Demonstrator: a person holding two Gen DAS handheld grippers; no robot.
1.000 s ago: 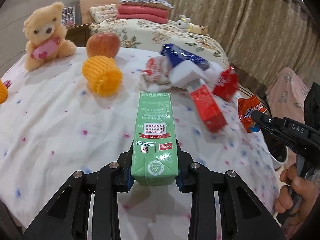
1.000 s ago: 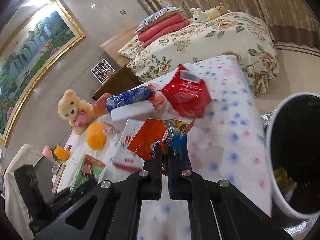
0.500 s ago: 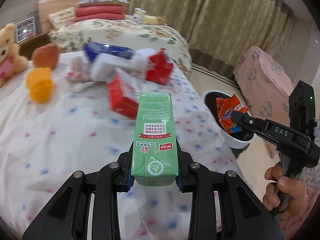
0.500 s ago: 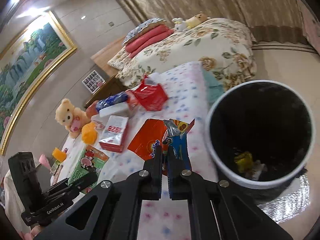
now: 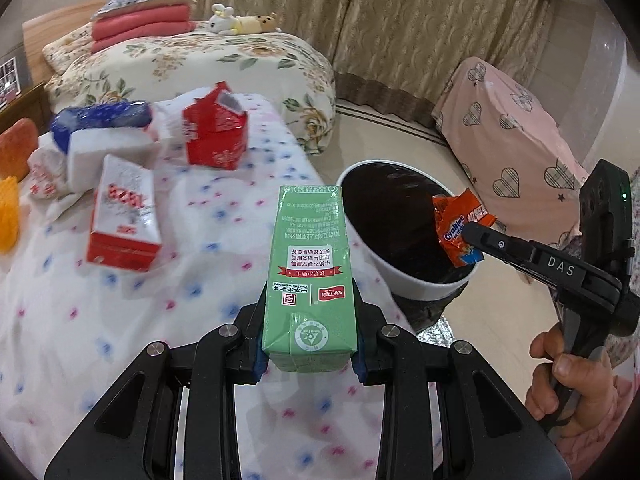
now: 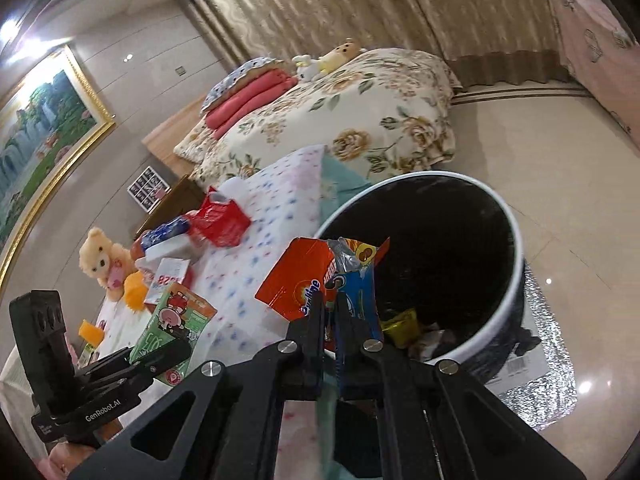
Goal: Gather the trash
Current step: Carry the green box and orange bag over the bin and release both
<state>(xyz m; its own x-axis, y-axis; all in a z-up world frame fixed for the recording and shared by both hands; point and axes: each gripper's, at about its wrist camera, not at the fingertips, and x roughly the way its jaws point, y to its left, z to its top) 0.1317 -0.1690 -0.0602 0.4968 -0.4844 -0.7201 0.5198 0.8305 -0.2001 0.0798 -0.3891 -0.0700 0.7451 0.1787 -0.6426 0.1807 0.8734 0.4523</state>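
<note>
Moved: both claws have swung from the counter (image 5: 120,320) toward the bin (image 5: 416,284).
Left claw (image 5: 310,354): grasping green carton (image 5: 310,272).
Right claw (image 6: 330,316): clenched on snack wrapper (image 6: 296,280).
Release: only once each item is over the bin's mouth.

Both pictures are evenly and fairly brightly lit by warm indoor light. In the right wrist view, ceiling lights (image 6: 24,46) flare white at the upper left of the frame, and their reflections make bright spots on the glossy floor (image 6: 584,387) at lower right; crinkled foil (image 6: 548,364) beside the bin glitters. The bin's black liner (image 6: 448,248) swallows light and shows little detail. Shadows are soft and faint. Fisheye distortion bends the curtains (image 5: 400,20) and walls, and dark vignetting rings every corner. In the left wrist view, the cartons (image 5: 120,216) on the spotted cloth at the left are smeared by motion blur, while the green carton (image 5: 310,280) at centre is sharp.
</note>
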